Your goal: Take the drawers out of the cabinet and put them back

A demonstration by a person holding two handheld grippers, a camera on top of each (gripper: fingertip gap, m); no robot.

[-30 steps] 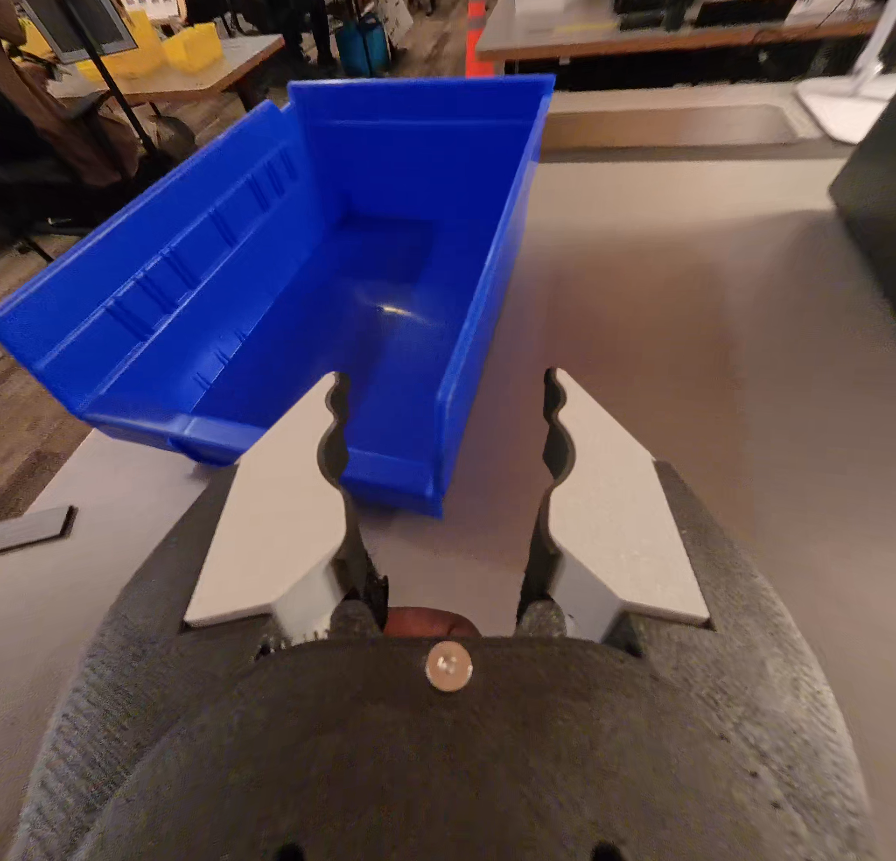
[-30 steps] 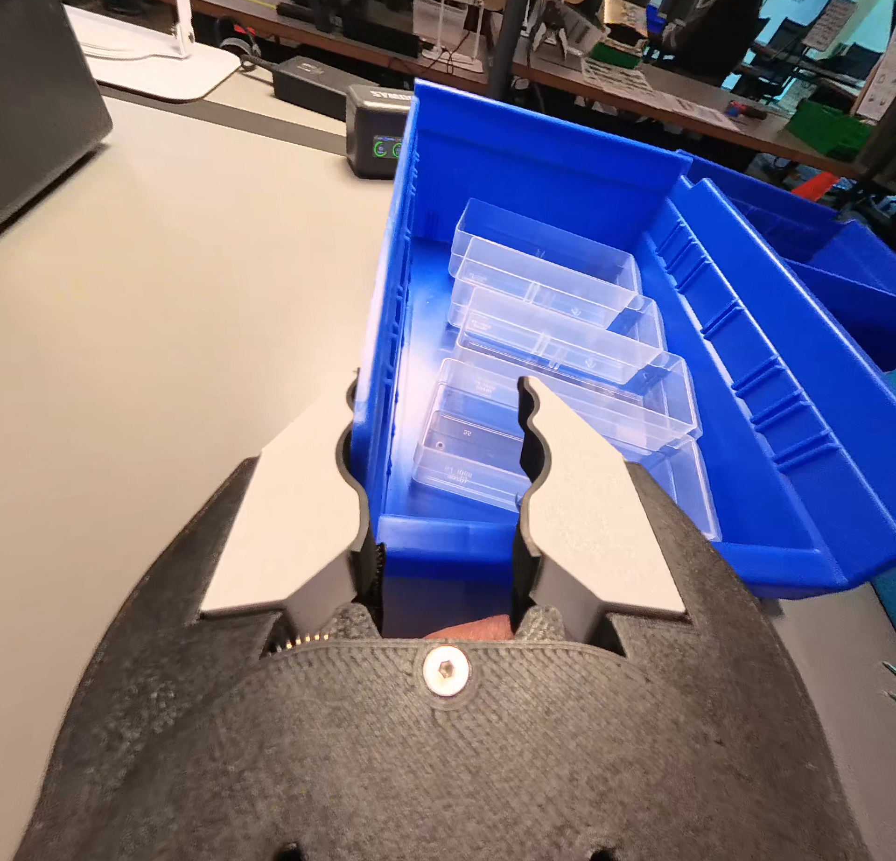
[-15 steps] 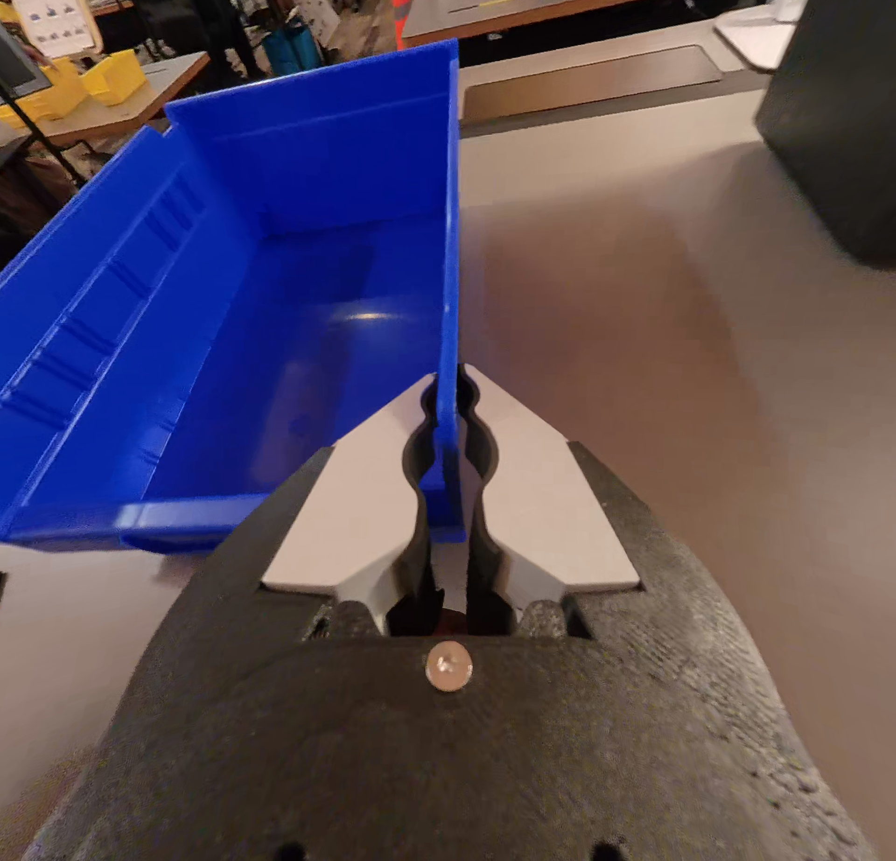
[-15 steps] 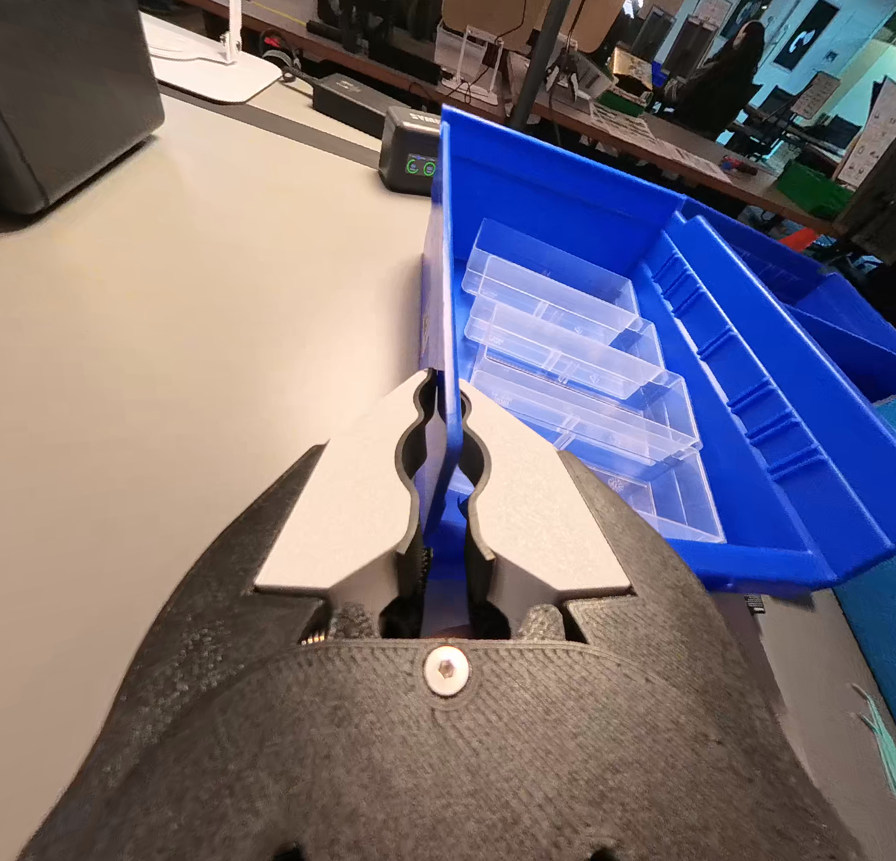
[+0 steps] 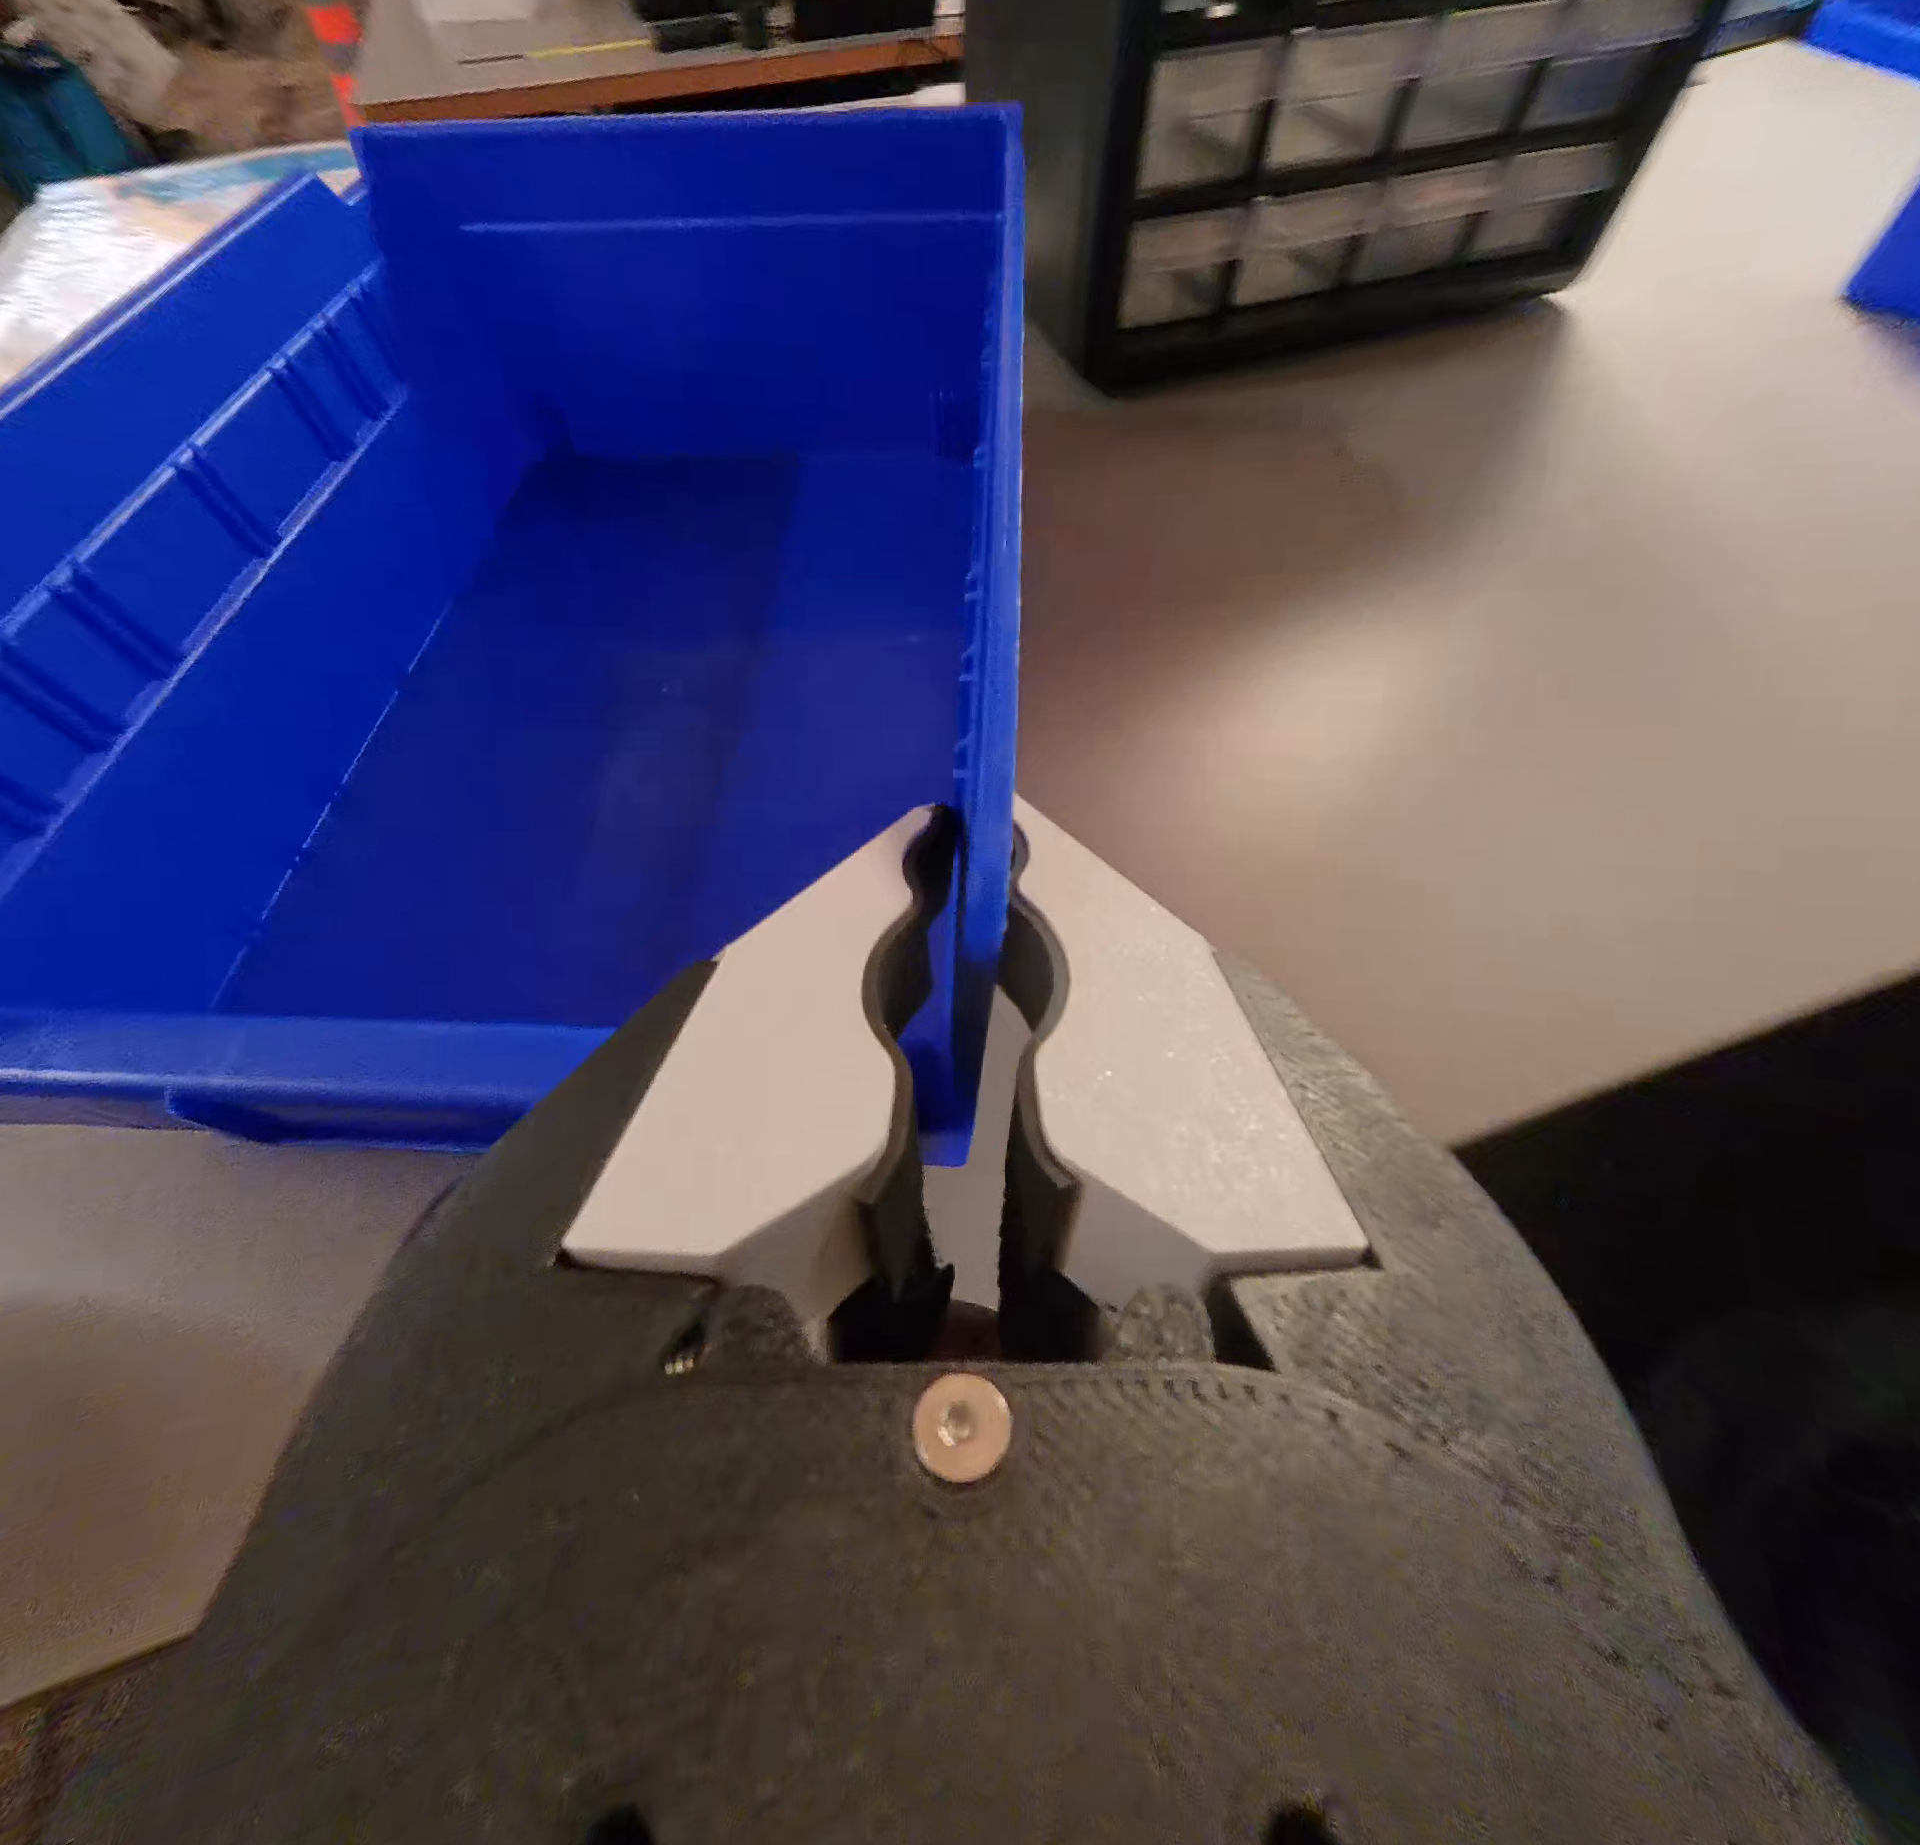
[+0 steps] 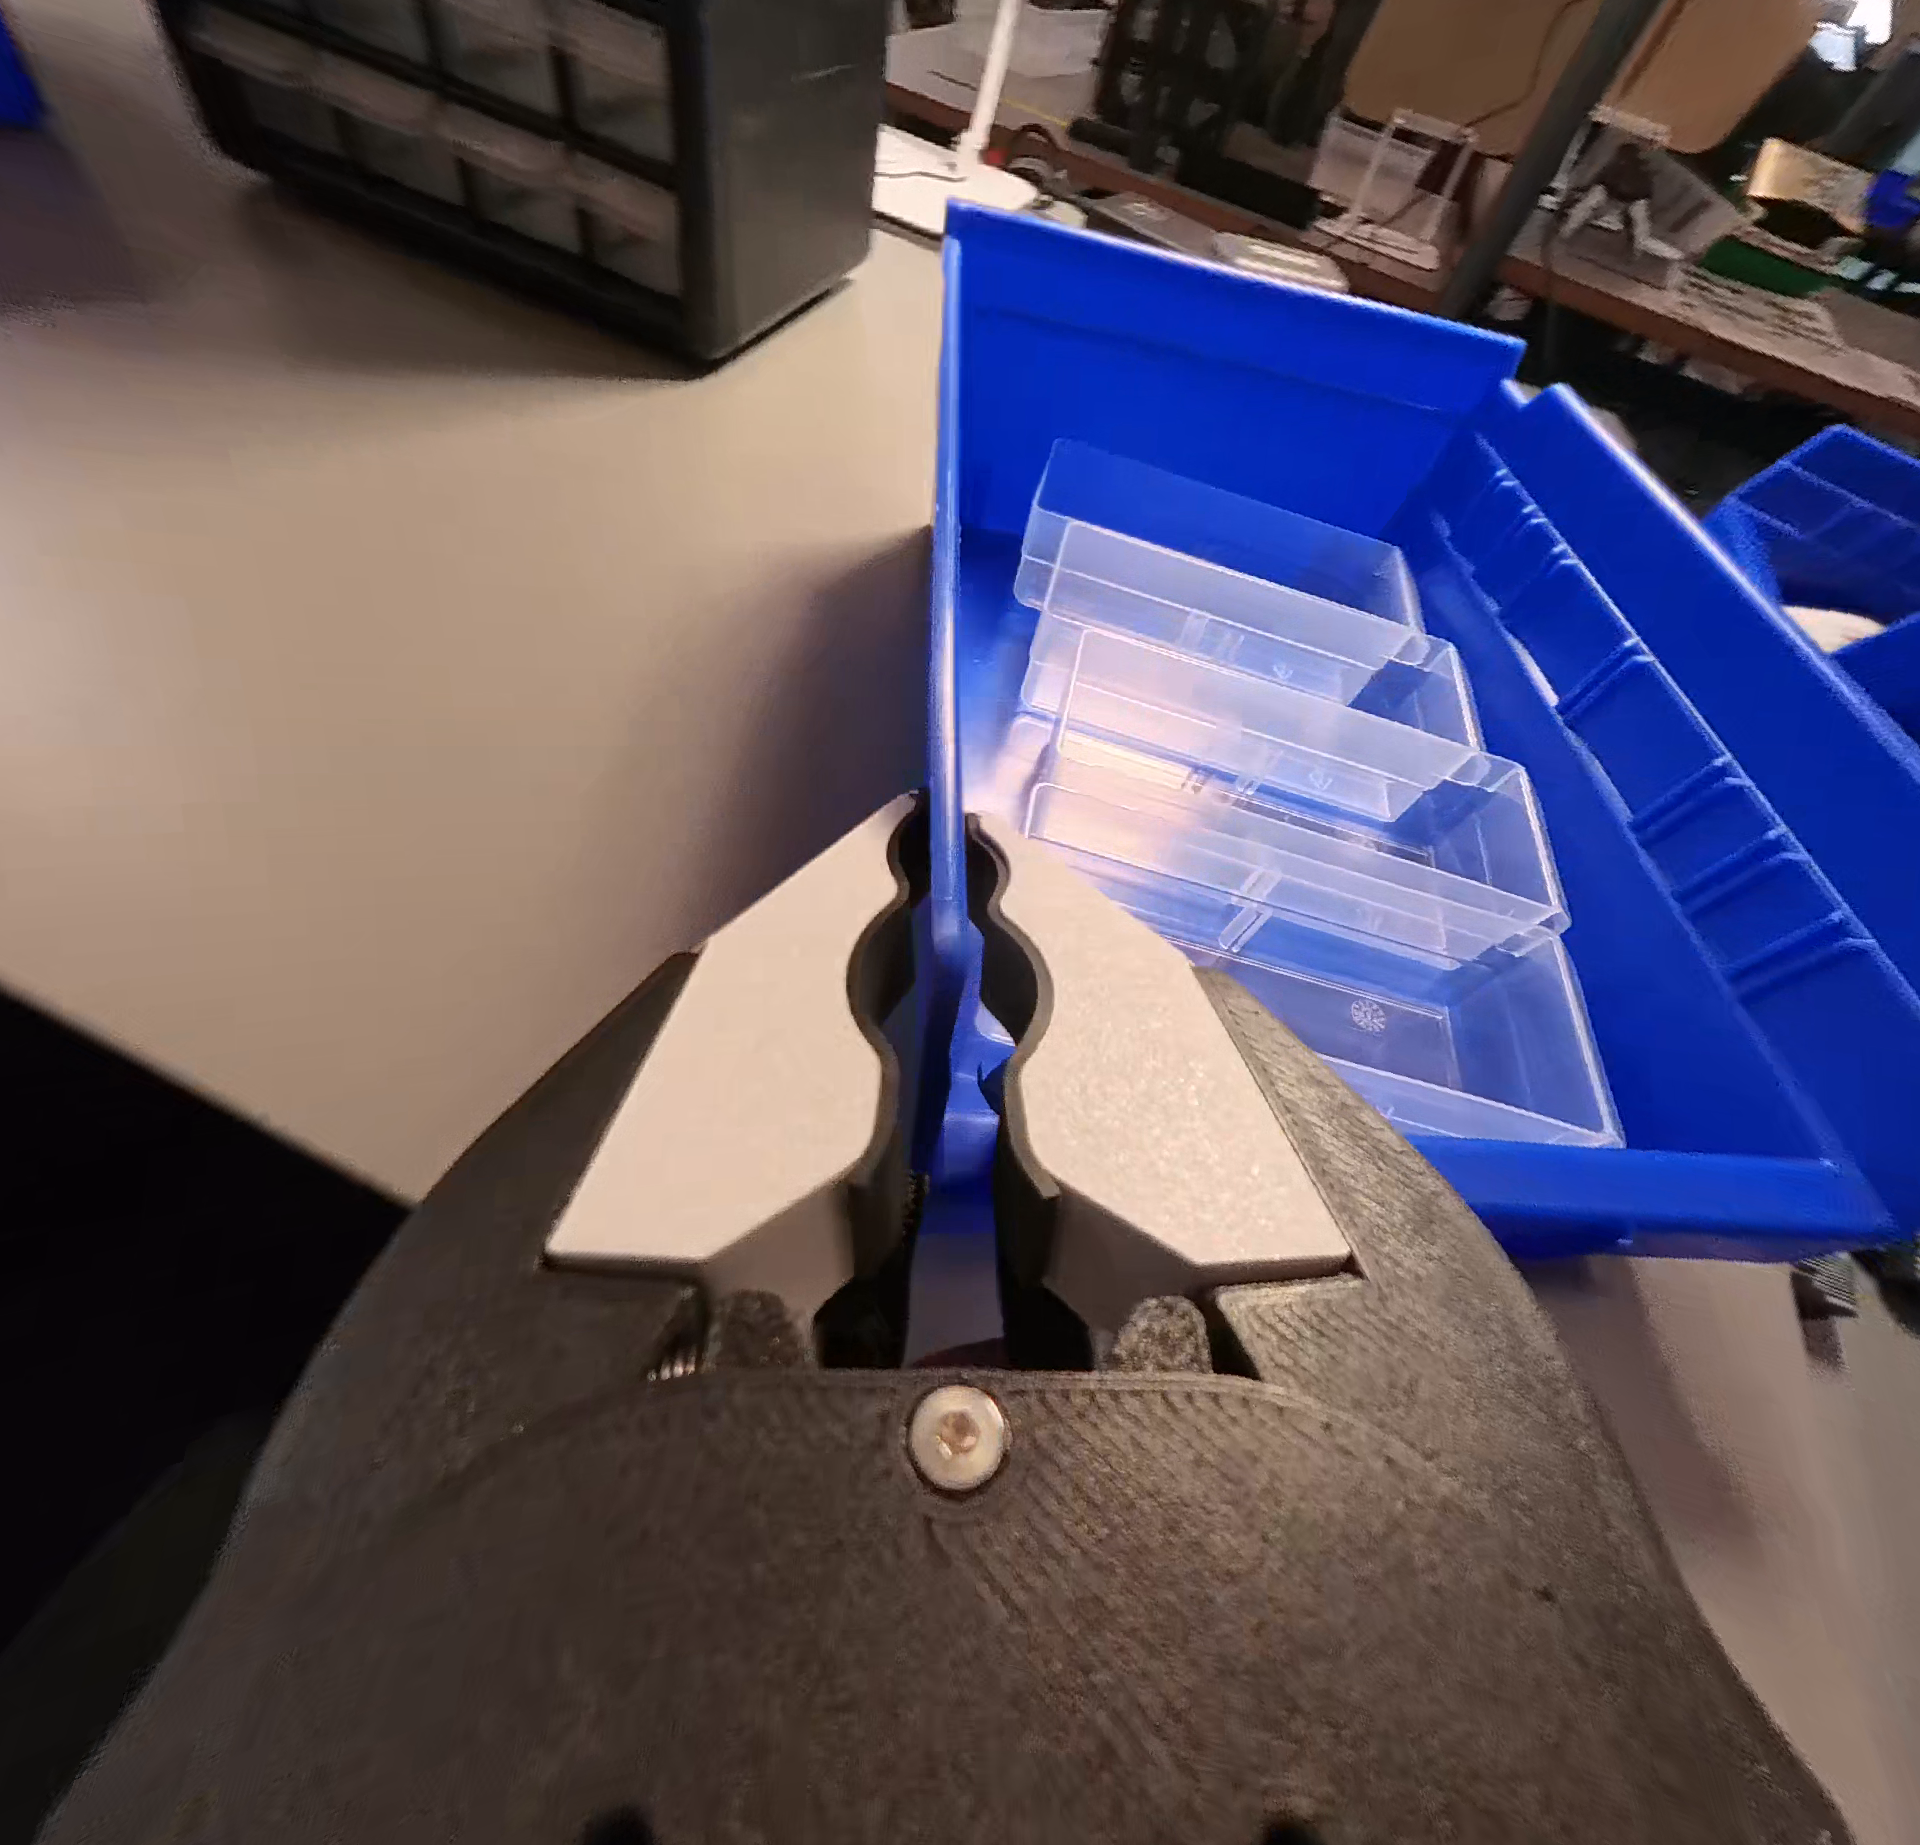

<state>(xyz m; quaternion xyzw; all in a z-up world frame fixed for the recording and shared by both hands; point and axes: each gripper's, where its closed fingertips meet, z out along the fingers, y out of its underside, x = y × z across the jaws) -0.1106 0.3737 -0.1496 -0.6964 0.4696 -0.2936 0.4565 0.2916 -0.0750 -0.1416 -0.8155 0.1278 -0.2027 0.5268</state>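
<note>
The left tongs (image 5: 977, 839) are clenched on the right-hand wall of an empty blue bin (image 5: 644, 361); the right tongs (image 6: 945, 829) are clenched on the left-hand wall of a second blue bin (image 6: 1226, 341), in which the clear drawers (image 6: 1288, 756) are stacked loosely. The black cabinet (image 5: 1340, 143) is seen beyond both bins, well apart from them, most of its slots filled.

Each bin is gripped by one thin wall only, so a tilt or twist is to be feared if either is lifted or dragged; the loaded bin could be tipped and the drawers slid or spilled. The wall could also slip out of the pads.

A smooth grey table (image 5: 1455, 652) carries everything, its near edge close to the tongs. Beyond the cabinet, a cluttered workshop with further benches is seen
</note>
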